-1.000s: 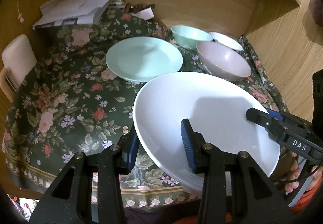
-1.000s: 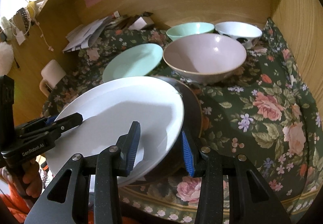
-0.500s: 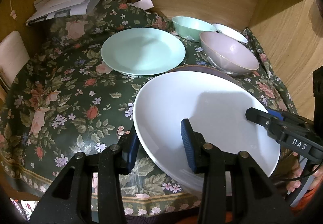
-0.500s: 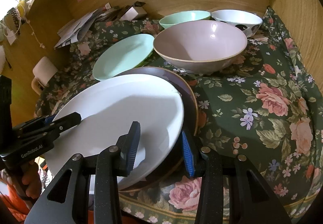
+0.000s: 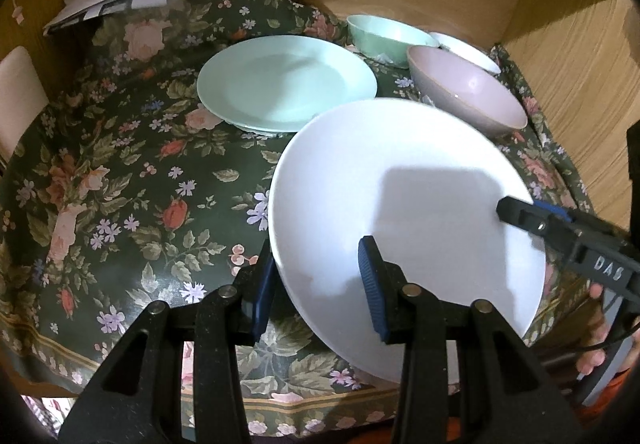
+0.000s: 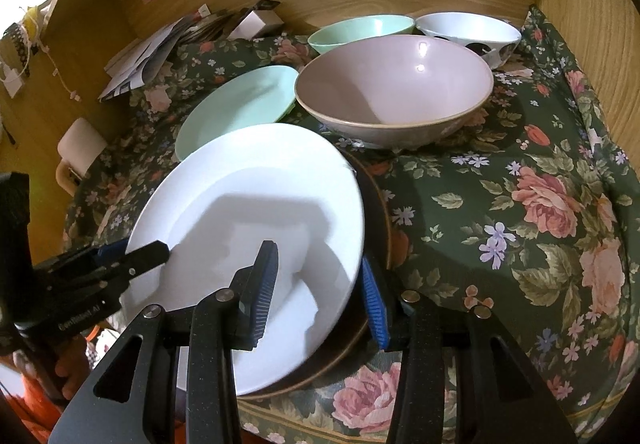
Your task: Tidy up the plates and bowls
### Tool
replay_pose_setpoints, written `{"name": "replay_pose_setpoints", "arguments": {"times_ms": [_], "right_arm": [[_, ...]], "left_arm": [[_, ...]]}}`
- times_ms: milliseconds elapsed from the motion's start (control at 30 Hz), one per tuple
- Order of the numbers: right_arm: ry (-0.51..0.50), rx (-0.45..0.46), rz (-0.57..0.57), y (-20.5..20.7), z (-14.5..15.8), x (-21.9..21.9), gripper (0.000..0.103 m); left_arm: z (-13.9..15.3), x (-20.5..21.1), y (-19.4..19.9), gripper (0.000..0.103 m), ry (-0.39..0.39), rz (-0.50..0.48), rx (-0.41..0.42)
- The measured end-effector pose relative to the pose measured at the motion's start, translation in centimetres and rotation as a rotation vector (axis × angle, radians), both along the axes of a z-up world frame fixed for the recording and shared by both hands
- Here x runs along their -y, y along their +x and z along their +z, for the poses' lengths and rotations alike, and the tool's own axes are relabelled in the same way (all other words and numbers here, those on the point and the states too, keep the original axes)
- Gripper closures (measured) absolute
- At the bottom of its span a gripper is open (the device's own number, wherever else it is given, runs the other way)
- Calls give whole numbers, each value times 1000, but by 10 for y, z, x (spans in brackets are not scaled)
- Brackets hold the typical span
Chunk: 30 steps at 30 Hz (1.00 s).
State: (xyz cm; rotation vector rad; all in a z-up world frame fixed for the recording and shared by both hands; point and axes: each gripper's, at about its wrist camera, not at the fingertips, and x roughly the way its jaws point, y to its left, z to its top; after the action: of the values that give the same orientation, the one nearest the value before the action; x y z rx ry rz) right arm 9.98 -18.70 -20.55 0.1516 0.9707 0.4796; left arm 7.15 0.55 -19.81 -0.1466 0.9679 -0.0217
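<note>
Both hand-held grippers, left (image 5: 316, 284) and right (image 6: 320, 284), pinch the smooth round white plate (image 5: 400, 196), over a glossy brown plate (image 6: 380, 204).

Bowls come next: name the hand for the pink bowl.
Right, likely. The right gripper clamps the white plate on the side nearer the pink bowl; the left gripper clamps the opposite rim.

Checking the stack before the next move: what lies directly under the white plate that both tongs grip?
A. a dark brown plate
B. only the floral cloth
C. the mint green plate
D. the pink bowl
A: in the right wrist view, a dark brown plate shows its rim just beneath the white plate.
</note>
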Motion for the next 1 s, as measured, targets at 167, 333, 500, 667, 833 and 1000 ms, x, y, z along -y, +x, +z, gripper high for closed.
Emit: {"name": "replay_pose_setpoints", "arguments": {"times_ms": [167,333,500,667,833,1000], "right_arm": [[7,0,-10,2,2,6,65],[3,3,-24,1,6,11,64],[-46,47,-35,-3,11,13,61],[-62,79,-40,-4,18,10,54],[-56,106,-23,-4,27,3,52],[-42,152,-1,-2,42,-9,45]], "left_arm": [[-1,2,2,63,-2,-16,-1],[-1,7,2,63,15,-31,19],[4,6,1,63,22,-25,46],[10,0,0,62,20,-5,64],[27,-9,-4,47,31,12,127],[49,-19,-3,38,56,32,196]]}}
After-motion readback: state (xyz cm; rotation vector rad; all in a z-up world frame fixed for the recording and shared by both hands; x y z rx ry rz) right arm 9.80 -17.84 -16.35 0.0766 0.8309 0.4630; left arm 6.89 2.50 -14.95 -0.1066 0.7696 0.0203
